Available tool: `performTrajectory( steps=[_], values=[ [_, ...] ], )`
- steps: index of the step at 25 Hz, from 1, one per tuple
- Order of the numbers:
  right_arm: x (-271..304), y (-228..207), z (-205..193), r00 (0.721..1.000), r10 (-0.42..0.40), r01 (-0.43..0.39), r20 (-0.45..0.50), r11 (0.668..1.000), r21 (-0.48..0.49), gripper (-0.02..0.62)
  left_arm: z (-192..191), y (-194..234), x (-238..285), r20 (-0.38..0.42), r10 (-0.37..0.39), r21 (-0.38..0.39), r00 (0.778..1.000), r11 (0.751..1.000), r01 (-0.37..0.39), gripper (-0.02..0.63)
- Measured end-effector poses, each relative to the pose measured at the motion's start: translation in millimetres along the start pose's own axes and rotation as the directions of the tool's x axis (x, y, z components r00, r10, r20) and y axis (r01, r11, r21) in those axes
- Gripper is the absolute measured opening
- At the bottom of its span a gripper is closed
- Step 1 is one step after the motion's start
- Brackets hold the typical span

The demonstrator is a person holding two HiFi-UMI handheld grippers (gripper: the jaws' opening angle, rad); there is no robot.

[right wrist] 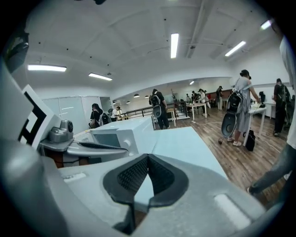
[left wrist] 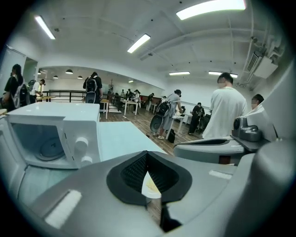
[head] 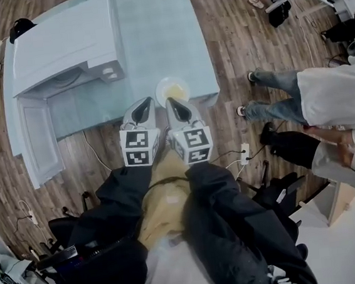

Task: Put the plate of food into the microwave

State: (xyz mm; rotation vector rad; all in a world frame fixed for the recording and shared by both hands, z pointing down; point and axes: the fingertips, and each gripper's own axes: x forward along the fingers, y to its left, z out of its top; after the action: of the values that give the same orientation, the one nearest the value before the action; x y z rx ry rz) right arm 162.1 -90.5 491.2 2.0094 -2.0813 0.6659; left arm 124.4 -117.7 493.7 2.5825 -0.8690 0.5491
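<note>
1. Head view for the overview: barely started, by the look of it. Can see the plate of food [head: 173,89] sitting at the near right edge of the table [head: 153,27], well apart from the microwave [head: 67,52] over on the far left.
2. Already sorted: microwave door [head: 39,143] swung wide open toward the near left. Nothing inside but the turntable [left wrist: 48,149], going by the left gripper view.
3. Left to do, at a guess: pretty much everything. Grab the plate, carry it left across the table, slide it into the cavity, maybe shut the door after.
4. On to the left gripper [head: 147,101]: jaws pressed together at the tips, holding nothing. Parked just on the near side of the plate. Can't tell from above whether touching the rim or just short of it. Only a sliver of plate and yellowish food peeking through the small gap behind the closed tips in its own view.
5. Same story for the right gripper [head: 169,100]: jaws closed tight, empty, right beside its twin and also at the plate's near side. Just pale table showing through the gap in the right gripper view, with the microwave off to the left.
6. Worth noting: no way to take the plate with both sets of jaws closed like that, so probably opening up first.
</note>
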Motion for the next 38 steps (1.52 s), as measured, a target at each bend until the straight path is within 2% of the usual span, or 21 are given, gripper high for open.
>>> performTrajectory(
  steps=[7, 12, 16, 22, 24, 25, 26, 31, 35, 38],
  values=[
    [9.9, -30.5, -61.8, 0.991, 0.009, 0.002, -0.135, 0.996, 0.084, 0.000, -56.9, -3.3, 27.0, -0.149, 0.012, -0.038, 0.989, 0.999, -0.018, -0.003],
    [19.9, -43.7, -100.5, 0.976, 0.013, 0.014, -0.218, 0.992, 0.122, 0.000, -88.7, -2.6, 42.6, -0.218, 0.010, -0.062, 0.976, 0.998, -0.024, -0.003],
    [25.2, -59.4, -134.9, 0.961, -0.002, 0.050, -0.276, 0.985, 0.166, 0.000, -112.9, -4.4, 50.7, -0.272, 0.004, -0.088, 0.962, 0.996, -0.029, -0.003],
    [31.4, -89.1, -172.0, 0.946, -0.038, 0.125, -0.323, 0.960, 0.251, 0.003, -134.0, -10.6, 56.9, -0.312, -0.007, -0.105, 0.950, 0.994, -0.027, -0.003],
    [37.1, -96.9, -182.0, 0.941, -0.039, 0.140, -0.336, 0.949, 0.282, 0.013, -138.8, -12.2, 60.4, -0.321, -0.010, -0.109, 0.947, 0.994, -0.027, -0.003],
    [39.5, -100.7, -186.9, 0.938, -0.041, 0.151, -0.345, 0.942, 0.300, 0.055, -139.9, -13.1, 62.1, -0.324, -0.011, -0.112, 0.946, 0.993, -0.027, -0.003],
    [41.1, -104.6, -191.3, 0.934, -0.047, 0.166, -0.354, 0.935, 0.313, 0.066, -140.7, -13.9, 63.6, -0.325, -0.012, -0.115, 0.946, 0.993, -0.026, -0.003],
    [41.5, -120.6, -206.5, 0.921, -0.088, 0.235, -0.380, 0.903, 0.359, 0.081, -145.5, -16.3, 69.6, -0.337, -0.016, -0.118, 0.941, 0.993, -0.025, -0.003],
    [43.2, -127.9, -217.1, 0.914, -0.089, 0.263, -0.395, 0.872, 0.412, 0.110, -148.6, -17.6, 72.8, -0.345, -0.013, -0.118, 0.938, 0.993, -0.029, -0.003],
    [48.2, -131.3, -224.6, 0.917, -0.068, 0.270, -0.393, 0.831, 0.486, 0.129, -150.4, -19.3, 74.6, -0.350, -0.015, -0.119, 0.937, 0.992, -0.029, -0.003]
  ],
)
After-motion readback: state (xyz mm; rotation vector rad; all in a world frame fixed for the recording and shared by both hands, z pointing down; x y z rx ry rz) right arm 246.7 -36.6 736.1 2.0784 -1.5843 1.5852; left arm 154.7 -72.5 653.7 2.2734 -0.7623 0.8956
